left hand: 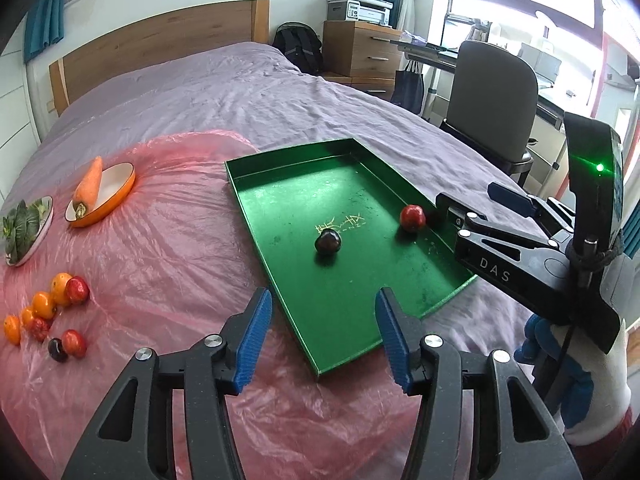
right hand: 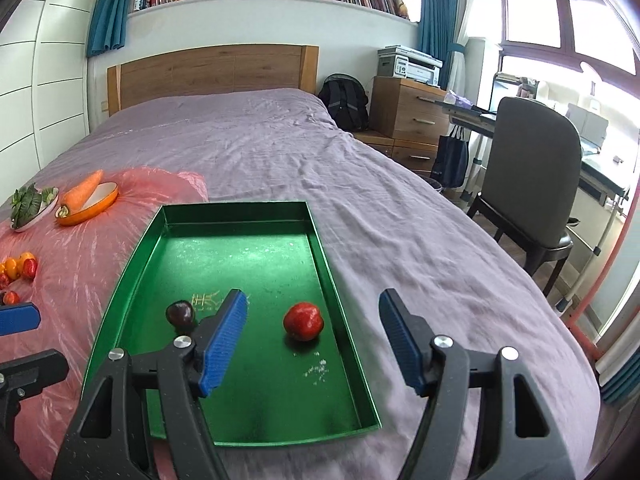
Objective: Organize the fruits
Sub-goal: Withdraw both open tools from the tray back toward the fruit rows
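left wrist view: left gripper [left hand: 324,332] tilted down over green tray [left hand: 276,236], jaws apart.

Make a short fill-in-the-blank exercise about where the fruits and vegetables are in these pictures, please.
1. The green tray holds ____ fruits: a red fruit and a dark fruit.
2. The carrot lies across an ____ bowl.
3. The remaining small fruits lie on the ____ plastic sheet.
4. The right claw holds ____.

Missing words: two; orange; pink; nothing
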A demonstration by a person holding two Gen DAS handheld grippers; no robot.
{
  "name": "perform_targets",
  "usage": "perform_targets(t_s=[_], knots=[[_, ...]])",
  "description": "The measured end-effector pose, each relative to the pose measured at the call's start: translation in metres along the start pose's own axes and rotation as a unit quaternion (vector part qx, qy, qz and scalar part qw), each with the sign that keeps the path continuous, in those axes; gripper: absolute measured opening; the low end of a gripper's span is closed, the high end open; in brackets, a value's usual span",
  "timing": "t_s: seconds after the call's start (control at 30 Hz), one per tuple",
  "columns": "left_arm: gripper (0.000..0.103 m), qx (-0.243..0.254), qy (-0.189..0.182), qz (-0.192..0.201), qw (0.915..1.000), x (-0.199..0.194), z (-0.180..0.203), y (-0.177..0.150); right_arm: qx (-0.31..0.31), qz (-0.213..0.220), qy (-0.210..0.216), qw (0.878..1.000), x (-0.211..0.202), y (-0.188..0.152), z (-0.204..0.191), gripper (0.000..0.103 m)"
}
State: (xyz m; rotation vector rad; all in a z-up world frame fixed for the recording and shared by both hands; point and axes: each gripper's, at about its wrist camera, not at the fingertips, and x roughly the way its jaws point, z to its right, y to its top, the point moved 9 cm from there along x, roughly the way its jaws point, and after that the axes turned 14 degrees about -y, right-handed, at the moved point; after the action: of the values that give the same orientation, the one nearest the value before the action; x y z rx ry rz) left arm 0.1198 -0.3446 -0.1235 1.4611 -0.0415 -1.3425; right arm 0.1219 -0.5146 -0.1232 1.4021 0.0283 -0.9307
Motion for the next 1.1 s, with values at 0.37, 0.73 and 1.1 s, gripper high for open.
perform_targets(t_s=[0.37, 0.73, 1.1], knots=[[0.048, -0.008, 0.047, 0.009, 0.9988, -0.062, -0.007, -0.039, -0.023, -0.076, 0.006, 0.997, -0.059, -0.066, -0.001, 0.103], [0.048, -0.043, 0.104, 0.001, 0.9937, -0.128, -0.032, -0.084, -0.024, -0.092, 0.078, 0.992, -0.130, -0.093, -0.038, 0.103], [0.048, -0.084, 0.170, 0.027, 0.9815, -0.216, -0.084, -0.136, -0.053, -0.085, 0.171, 0.980, -0.209, -0.096, -0.102, 0.103]])
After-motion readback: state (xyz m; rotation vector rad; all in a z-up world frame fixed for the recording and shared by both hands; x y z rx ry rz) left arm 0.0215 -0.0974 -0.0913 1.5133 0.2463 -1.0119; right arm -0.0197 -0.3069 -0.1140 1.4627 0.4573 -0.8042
